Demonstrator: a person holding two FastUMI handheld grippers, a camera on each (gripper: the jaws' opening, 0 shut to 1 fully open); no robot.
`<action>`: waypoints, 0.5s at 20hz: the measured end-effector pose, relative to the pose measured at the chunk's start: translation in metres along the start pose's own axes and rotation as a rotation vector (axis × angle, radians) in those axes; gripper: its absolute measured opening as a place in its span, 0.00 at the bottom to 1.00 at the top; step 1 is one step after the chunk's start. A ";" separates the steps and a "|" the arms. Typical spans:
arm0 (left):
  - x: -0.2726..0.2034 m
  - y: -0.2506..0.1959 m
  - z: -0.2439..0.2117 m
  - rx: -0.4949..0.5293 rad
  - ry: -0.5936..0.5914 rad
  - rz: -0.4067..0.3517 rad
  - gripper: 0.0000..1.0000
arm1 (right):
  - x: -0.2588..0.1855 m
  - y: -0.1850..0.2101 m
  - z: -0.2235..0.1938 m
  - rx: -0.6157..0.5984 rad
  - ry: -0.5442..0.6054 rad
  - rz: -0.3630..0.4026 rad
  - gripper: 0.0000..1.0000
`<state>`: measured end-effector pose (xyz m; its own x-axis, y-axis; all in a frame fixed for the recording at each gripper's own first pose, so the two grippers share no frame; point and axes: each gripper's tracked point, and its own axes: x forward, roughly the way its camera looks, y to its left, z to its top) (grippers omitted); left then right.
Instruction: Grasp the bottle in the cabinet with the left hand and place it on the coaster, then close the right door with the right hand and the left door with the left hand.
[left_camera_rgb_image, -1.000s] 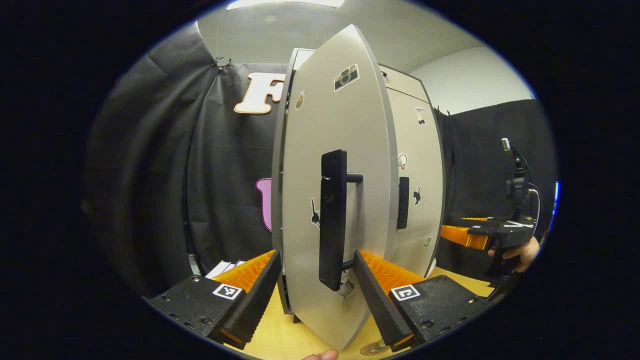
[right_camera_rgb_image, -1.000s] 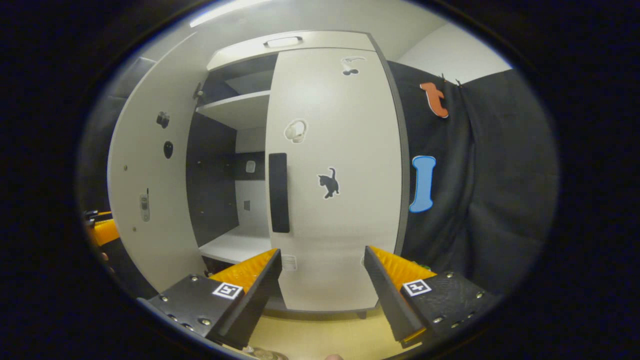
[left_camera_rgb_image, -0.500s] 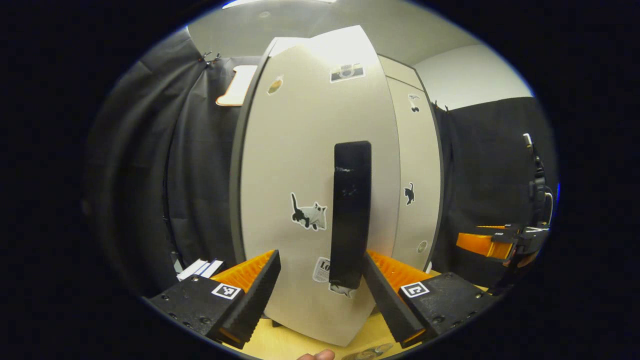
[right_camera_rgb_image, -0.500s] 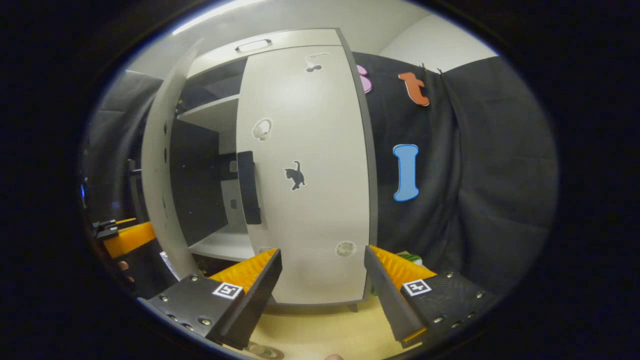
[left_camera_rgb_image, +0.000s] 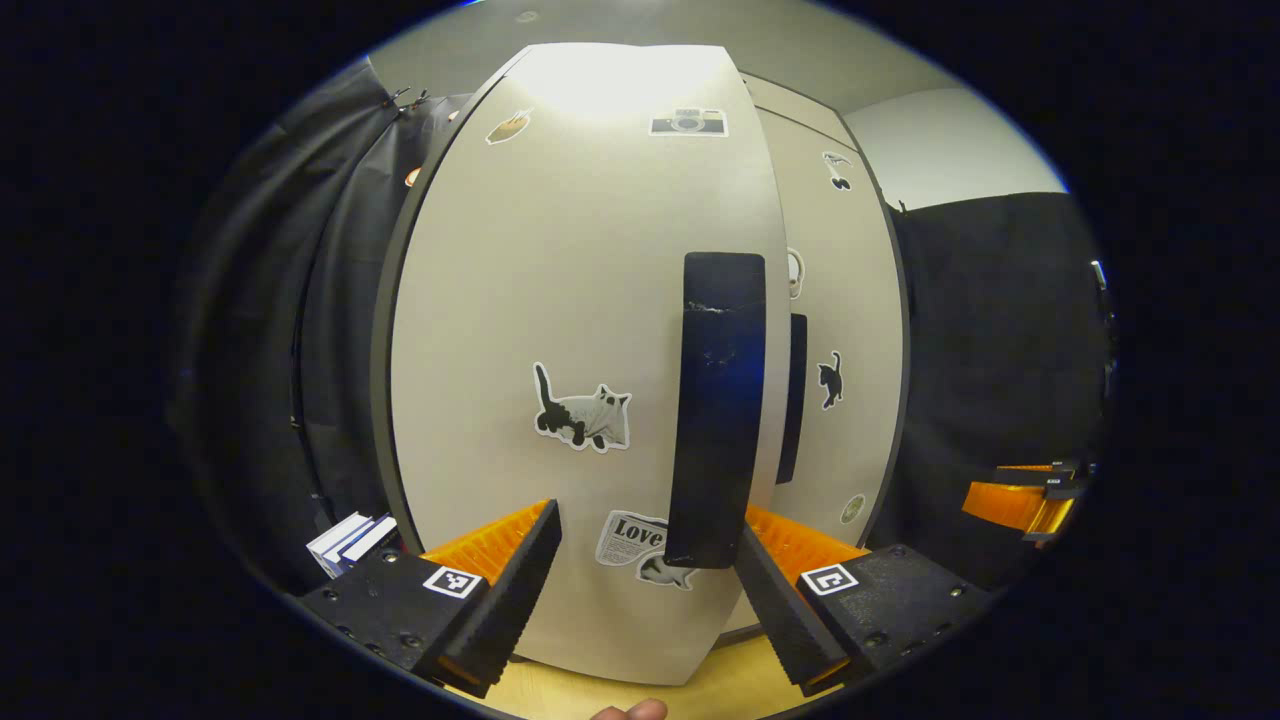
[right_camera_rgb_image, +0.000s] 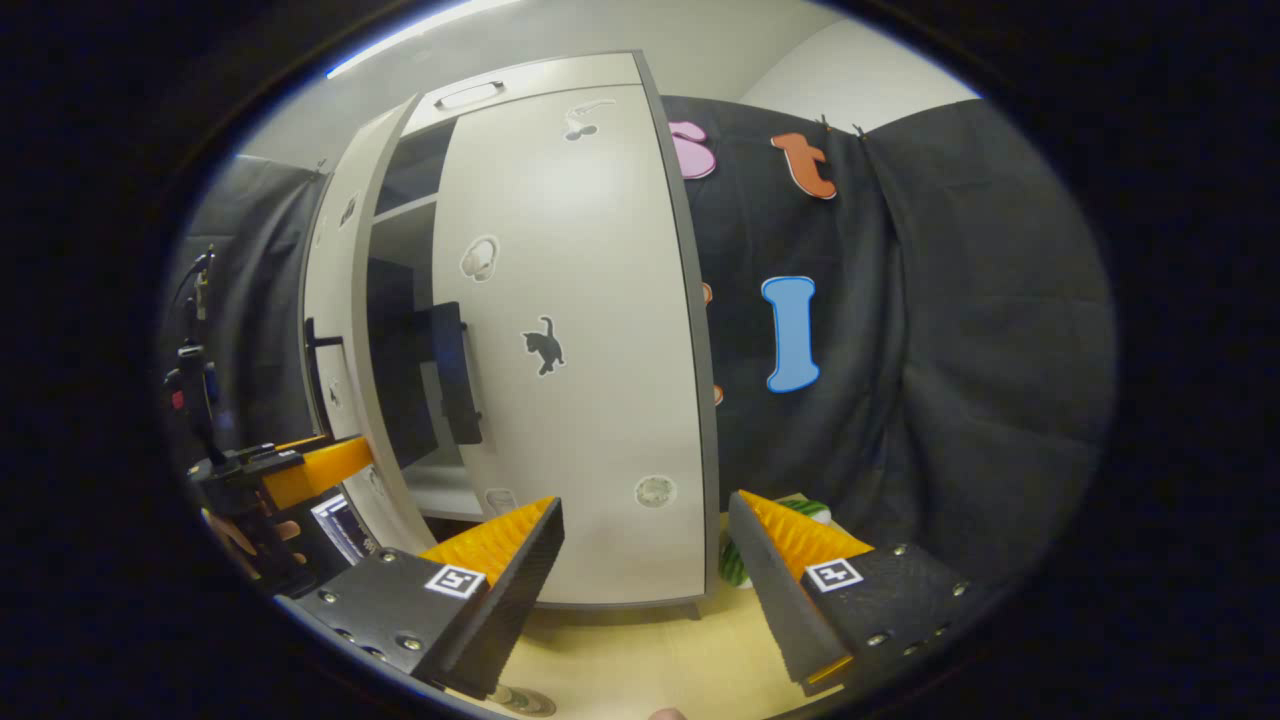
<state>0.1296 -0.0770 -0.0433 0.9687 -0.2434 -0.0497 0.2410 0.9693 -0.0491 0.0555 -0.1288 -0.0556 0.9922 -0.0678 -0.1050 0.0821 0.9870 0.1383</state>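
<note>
Black cloth walls the booth behind a pale cabinet that stands on a light wooden table (left_camera_rgb_image: 560, 695).

From the left gripper view, the left door (left_camera_rgb_image: 560, 300) stands straight ahead of the left gripper (left_camera_rgb_image: 645, 590) and very close, its face turned almost square to the camera. Its dark handle (left_camera_rgb_image: 720, 410) runs upright, a long bar whose lower end hangs just above the inner edge of that gripper's right-hand finger. The jaws are spread wide and hold nothing; whether either finger touches the door I cannot tell. Beyond the door's free edge lies the right door (left_camera_rgb_image: 845, 330), with its own dark handle beside the seam. Far off at the right edge hangs the right gripper (left_camera_rgb_image: 1025, 500). Some books (left_camera_rgb_image: 350, 540) lie low on the left.

From the right gripper view, the right door (right_camera_rgb_image: 590, 330) lies flush with the cabinet frame and looks closed. The left door (right_camera_rgb_image: 345, 300) is seen edge-on and ajar, a dark wedge of cabinet interior (right_camera_rgb_image: 400, 320) open between the two. The left gripper (right_camera_rgb_image: 300, 470) sits on the outer side of that door, so a push away from the hand should swing it shut. The right gripper (right_camera_rgb_image: 645, 590) is well apart from the doors, jaws wide and empty. A round object (right_camera_rgb_image: 520, 698), perhaps the coaster, peeks at the bottom edge; the bottle I cannot make out.
</note>
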 end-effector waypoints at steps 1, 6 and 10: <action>0.003 -0.001 0.000 -0.003 -0.001 0.003 1.00 | 0.002 0.002 -0.001 0.000 0.002 0.005 1.00; 0.029 -0.006 -0.001 0.004 0.002 0.022 1.00 | 0.003 0.008 0.002 -0.004 -0.003 0.022 1.00; 0.041 -0.005 -0.001 0.008 -0.005 0.054 1.00 | 0.001 0.009 -0.001 -0.006 0.002 0.029 1.00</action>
<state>0.1679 -0.0920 -0.0457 0.9806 -0.1902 -0.0471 0.1885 0.9813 -0.0386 0.0575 -0.1195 -0.0554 0.9939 -0.0391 -0.1035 0.0530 0.9894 0.1351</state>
